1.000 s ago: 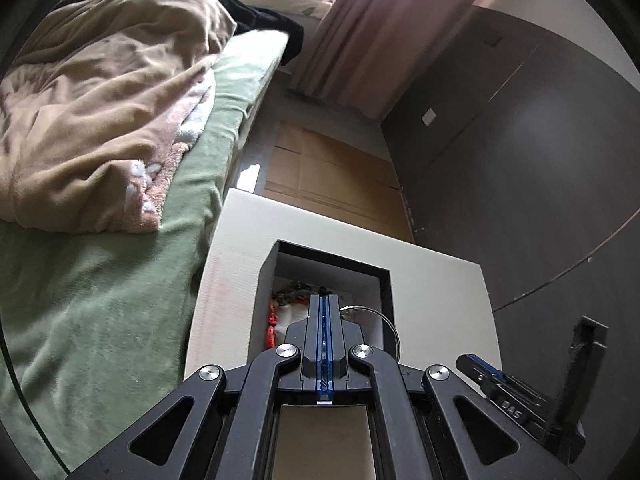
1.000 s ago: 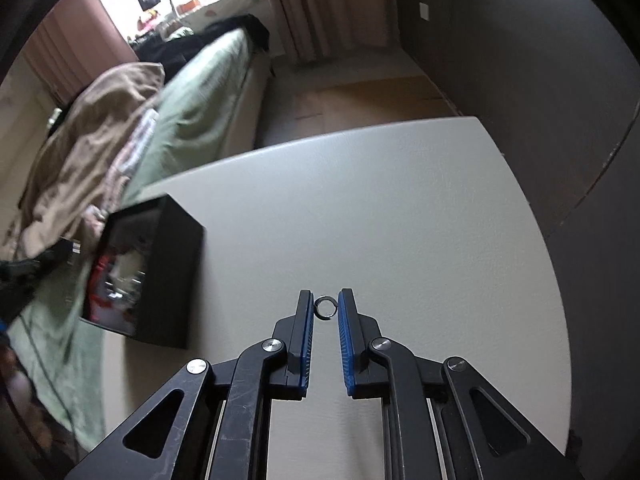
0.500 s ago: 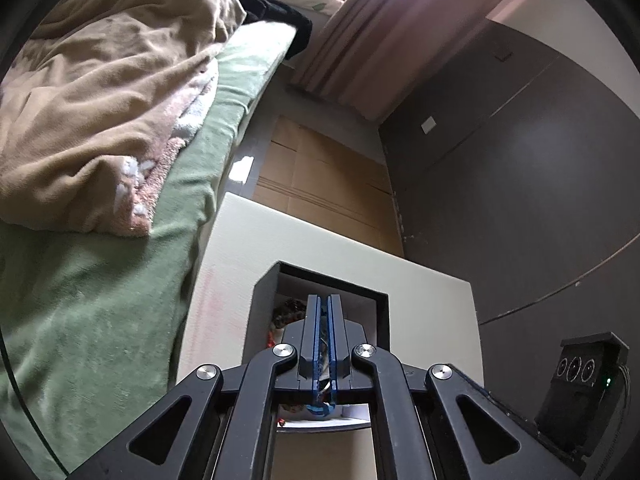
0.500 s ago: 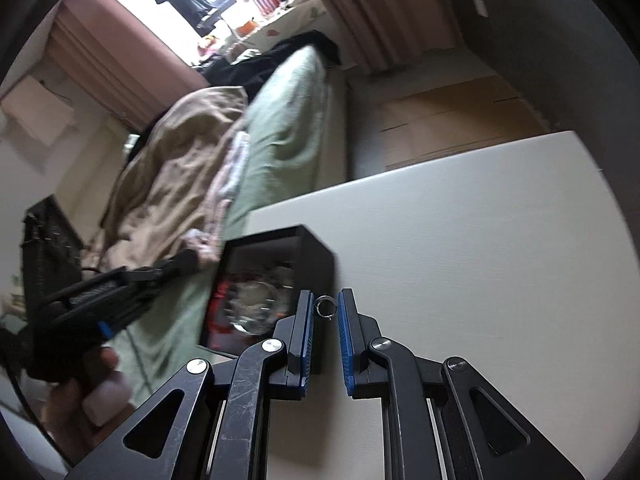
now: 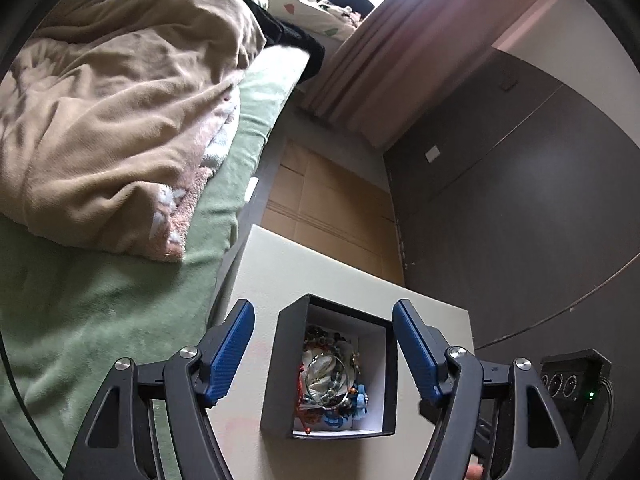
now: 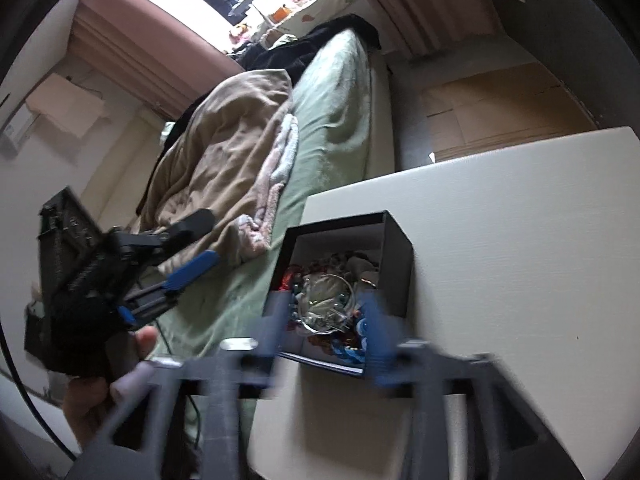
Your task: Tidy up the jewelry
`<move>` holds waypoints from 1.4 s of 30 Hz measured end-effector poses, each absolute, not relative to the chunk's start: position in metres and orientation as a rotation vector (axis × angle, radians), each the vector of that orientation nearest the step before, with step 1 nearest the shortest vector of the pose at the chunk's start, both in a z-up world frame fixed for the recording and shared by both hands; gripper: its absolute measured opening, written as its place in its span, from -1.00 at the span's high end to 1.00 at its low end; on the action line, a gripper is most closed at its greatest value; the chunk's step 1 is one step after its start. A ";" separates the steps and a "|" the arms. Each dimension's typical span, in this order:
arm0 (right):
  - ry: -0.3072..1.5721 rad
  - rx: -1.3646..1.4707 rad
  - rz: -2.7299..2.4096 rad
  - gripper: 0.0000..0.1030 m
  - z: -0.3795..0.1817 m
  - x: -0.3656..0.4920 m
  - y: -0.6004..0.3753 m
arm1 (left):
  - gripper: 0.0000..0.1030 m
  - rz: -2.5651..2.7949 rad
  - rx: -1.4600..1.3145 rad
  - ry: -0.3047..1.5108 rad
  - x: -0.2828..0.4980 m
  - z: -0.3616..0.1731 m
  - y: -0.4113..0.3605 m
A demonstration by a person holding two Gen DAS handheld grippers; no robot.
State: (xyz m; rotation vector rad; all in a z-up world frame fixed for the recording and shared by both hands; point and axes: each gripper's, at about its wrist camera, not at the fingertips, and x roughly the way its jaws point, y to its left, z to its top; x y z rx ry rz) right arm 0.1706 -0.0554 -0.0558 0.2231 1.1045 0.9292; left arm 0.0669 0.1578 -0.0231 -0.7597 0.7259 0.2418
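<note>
- Left gripper (image 5: 323,354): jaws spread wide, holding nothing. In its own view the blue pads (image 5: 230,354) stand one to each side of the box (image 5: 276,376) in the lower centre, clear of its walls.
- Right gripper (image 6: 323,332): blurred along the bottom of its view. The jaws look apart, one blue pad at each side of the box's near end. Whether anything sits between them I cannot tell through the blur.
- Box: black outside, white inside, lid off, standing on the table (image 5: 280,272) near its bed-side edge.
- Jewelry (image 5: 332,376): heaped inside the box, a tangle of red, blue and dark beads with a thin metal bangle (image 5: 326,380) lying on top. The right view shows the same heap (image 6: 328,300) at lower centre.
- Table: white top, bare to the right of the box in the right view.
- In the right view, the left gripper (image 6: 172,264) shows at middle left with the person's hand (image 6: 108,376) under it, over the bed.
- Bed (image 5: 100,308): green sheet, filling the left side of the left view, a tan blanket (image 5: 120,112) bunched on it at upper left.
- Curtain (image 5: 404,44) at upper right of the left view; a dark wall (image 5: 520,200) below it.
</note>
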 end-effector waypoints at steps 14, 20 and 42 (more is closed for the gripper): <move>1.076 0.184 0.788 -0.88 -0.043 0.164 -0.099 | -0.85 0.200 -0.675 0.715 0.055 -0.014 0.124; 1.038 0.170 0.730 -1.00 -0.032 0.154 -0.125 | -0.98 0.157 -0.604 0.748 0.051 -0.013 0.099; 0.967 0.043 0.634 -1.00 0.000 0.127 -0.187 | -0.99 0.264 -0.399 0.681 0.023 -0.012 0.031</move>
